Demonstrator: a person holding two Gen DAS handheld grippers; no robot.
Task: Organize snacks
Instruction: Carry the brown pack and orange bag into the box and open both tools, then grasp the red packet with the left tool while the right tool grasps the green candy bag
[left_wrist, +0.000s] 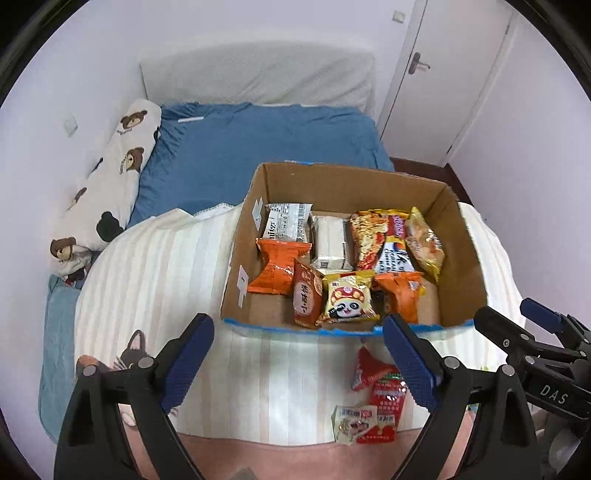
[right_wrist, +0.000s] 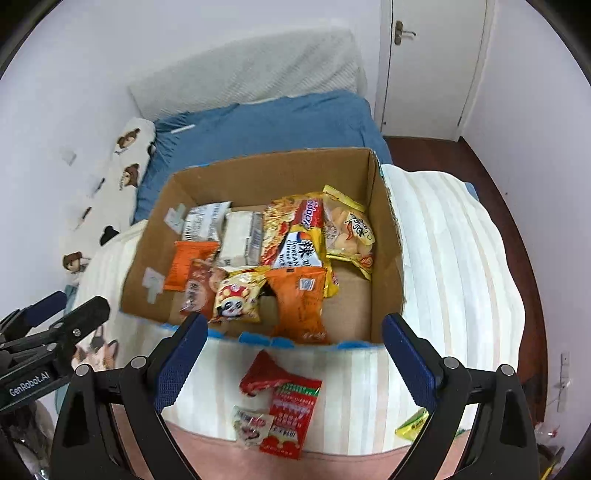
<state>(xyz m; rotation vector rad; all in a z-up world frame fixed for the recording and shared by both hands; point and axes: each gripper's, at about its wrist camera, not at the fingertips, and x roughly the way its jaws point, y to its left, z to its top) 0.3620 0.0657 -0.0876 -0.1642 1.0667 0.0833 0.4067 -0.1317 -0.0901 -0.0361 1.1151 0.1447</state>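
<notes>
Above the striped blanket (left_wrist: 258, 369), both grippers, left (left_wrist: 297, 363) and right (right_wrist: 293, 363), hung released and empty. Between the right one's fingers lay red packets (right_wrist: 291, 410) and a small pale packet (right_wrist: 251, 424), just before the box (right_wrist: 258, 173). Inside it sat orange, yellow and white snacks (right_wrist: 295, 240).

A bear-print bolster (left_wrist: 110, 177) lies beside the blue sheet (left_wrist: 266, 147), near a white door (left_wrist: 443, 74).
</notes>
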